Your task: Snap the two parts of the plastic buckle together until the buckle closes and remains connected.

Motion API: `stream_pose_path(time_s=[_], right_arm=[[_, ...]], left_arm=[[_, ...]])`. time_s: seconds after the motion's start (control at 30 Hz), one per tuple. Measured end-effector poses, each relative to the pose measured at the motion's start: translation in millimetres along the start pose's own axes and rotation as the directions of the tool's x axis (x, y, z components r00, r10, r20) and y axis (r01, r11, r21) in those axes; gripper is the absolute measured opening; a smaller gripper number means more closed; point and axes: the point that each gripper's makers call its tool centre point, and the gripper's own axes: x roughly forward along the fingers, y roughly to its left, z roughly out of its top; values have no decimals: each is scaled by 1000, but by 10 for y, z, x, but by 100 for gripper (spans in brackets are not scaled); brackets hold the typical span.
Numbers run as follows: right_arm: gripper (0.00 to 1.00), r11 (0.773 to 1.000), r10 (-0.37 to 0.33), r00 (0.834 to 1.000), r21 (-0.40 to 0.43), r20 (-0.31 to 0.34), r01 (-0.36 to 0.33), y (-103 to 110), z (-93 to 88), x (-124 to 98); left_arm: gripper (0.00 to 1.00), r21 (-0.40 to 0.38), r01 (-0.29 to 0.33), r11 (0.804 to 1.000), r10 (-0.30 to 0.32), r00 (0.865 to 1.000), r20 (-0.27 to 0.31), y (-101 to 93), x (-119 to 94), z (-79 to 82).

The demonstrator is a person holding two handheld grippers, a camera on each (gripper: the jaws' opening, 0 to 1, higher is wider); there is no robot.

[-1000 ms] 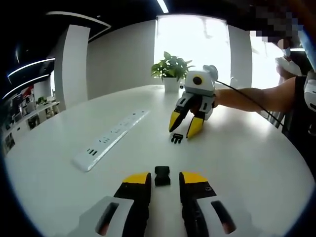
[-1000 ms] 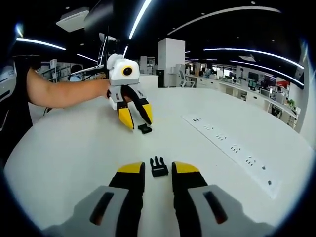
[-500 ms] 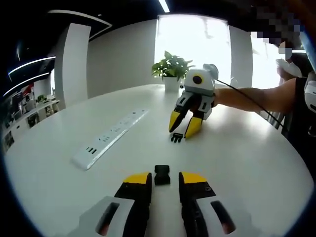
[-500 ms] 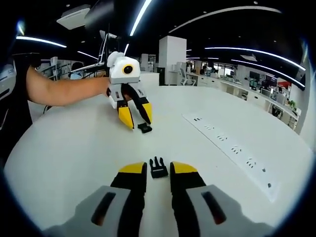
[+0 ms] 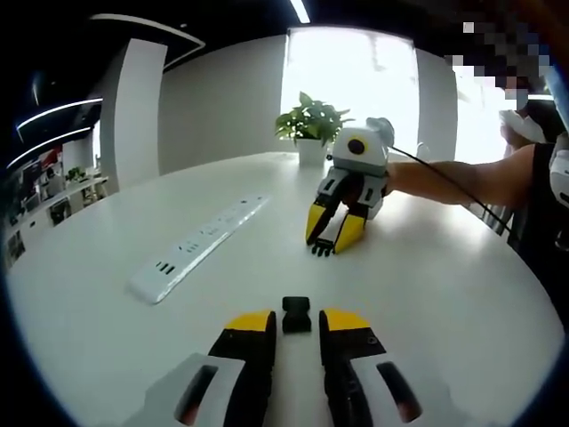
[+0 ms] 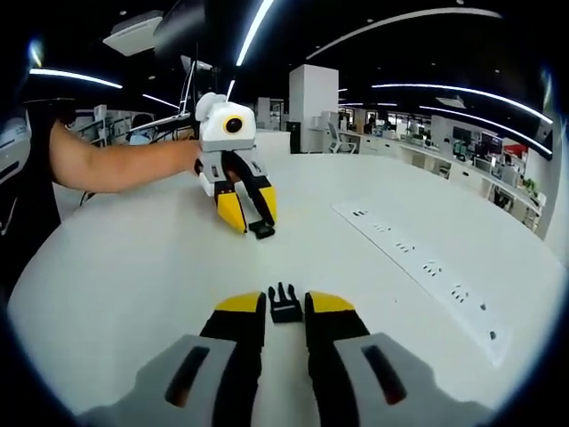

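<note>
The buckle lies in two black parts on the white table (image 5: 427, 294). Its socket part (image 5: 296, 315) rests between the yellow tips of my left gripper (image 5: 296, 326), which is open with a small gap on each side. The pronged part (image 6: 284, 305) sits between the tips of my right gripper (image 6: 285, 311), jaws drawn in almost to its sides but still open. In the left gripper view, the right gripper (image 5: 331, 244) stands over the pronged part (image 5: 320, 249). In the right gripper view, the left gripper (image 6: 252, 222) is over the socket part (image 6: 261, 229).
A long white power strip (image 5: 200, 247) lies on the table, also seen as the power strip (image 6: 418, 267) in the right gripper view. A potted plant (image 5: 311, 129) stands at the far edge. A person's forearms (image 6: 116, 165) hold the grippers; the person's forearm (image 5: 462, 178) reaches in from the right.
Both pairs of jaws have narrowed toward the buckle parts, the right pair more. Both grippers sit slightly lower over their parts. The buckle parts have not moved.
</note>
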Motion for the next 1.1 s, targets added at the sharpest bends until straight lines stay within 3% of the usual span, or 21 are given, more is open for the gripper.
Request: stream_pose_path(time_s=[0.33,0.53,1.1], right_arm=[[17,1000,2,1000,9,1,-2,4,-4,-4],[14,1000,5,1000,4,-1,-5,20,-8,-11],[12,1000,3,1000,-8,14,-2,-6,-27,-3]], left_arm=[[17,5,3,1000,-3,1000,9,4,9,-4],[13,52,-7,999,7,1000,-8,5,14,-14],[12,22,4,1000,-5,999,41,-17,3,-23]])
